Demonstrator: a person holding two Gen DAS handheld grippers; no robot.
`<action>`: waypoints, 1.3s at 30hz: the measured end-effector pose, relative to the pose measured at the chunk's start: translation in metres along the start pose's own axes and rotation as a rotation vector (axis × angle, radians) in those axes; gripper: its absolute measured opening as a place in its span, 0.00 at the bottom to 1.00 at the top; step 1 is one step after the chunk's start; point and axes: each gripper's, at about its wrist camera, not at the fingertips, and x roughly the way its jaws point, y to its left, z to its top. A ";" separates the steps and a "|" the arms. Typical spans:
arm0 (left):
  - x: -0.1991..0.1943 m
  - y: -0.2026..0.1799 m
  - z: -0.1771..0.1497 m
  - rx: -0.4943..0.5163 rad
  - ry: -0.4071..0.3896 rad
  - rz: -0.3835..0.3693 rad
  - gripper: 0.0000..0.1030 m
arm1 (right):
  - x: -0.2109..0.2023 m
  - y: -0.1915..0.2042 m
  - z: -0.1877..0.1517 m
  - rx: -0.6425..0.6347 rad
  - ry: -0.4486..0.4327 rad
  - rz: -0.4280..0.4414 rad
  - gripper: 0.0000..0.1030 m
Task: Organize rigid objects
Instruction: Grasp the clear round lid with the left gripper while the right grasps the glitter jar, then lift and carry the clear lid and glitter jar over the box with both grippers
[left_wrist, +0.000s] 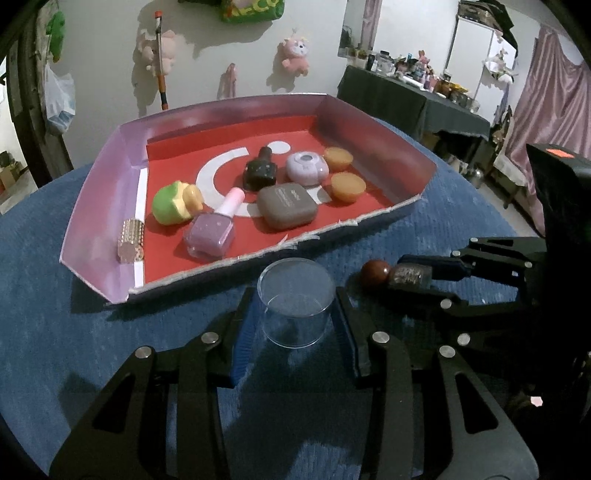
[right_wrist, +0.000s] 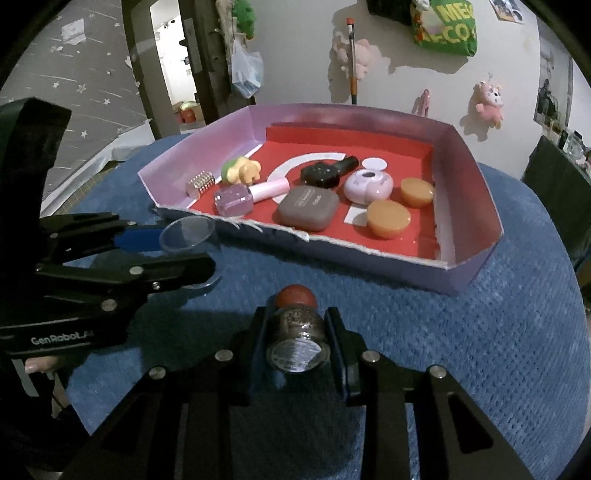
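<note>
Just in front of the box (left_wrist: 402, 218), the left gripper (left_wrist: 297, 317) clasps a clear cup (left_wrist: 295, 301), light, probably slippery, by its sides, while the right gripper (right_wrist: 297, 343) grips a small hard glitter bottle (right_wrist: 297, 332) by its body.

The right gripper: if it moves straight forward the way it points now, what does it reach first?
Likely the torn front wall of the tray. The right gripper, shut on the red-capped bottle, faces it across bare blue cloth; height is unclear.

Dim indoor light, soft shadows, strong fisheye warp w/ dark corners.
</note>
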 end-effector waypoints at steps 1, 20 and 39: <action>-0.001 0.000 -0.002 0.001 0.001 -0.002 0.37 | -0.001 -0.001 -0.001 0.005 -0.001 0.003 0.32; -0.007 -0.002 -0.008 0.000 -0.005 -0.009 0.37 | -0.008 -0.001 -0.005 0.008 -0.015 0.005 0.32; -0.017 0.023 0.068 -0.017 -0.075 -0.069 0.37 | -0.034 -0.012 0.064 -0.031 -0.111 0.075 0.32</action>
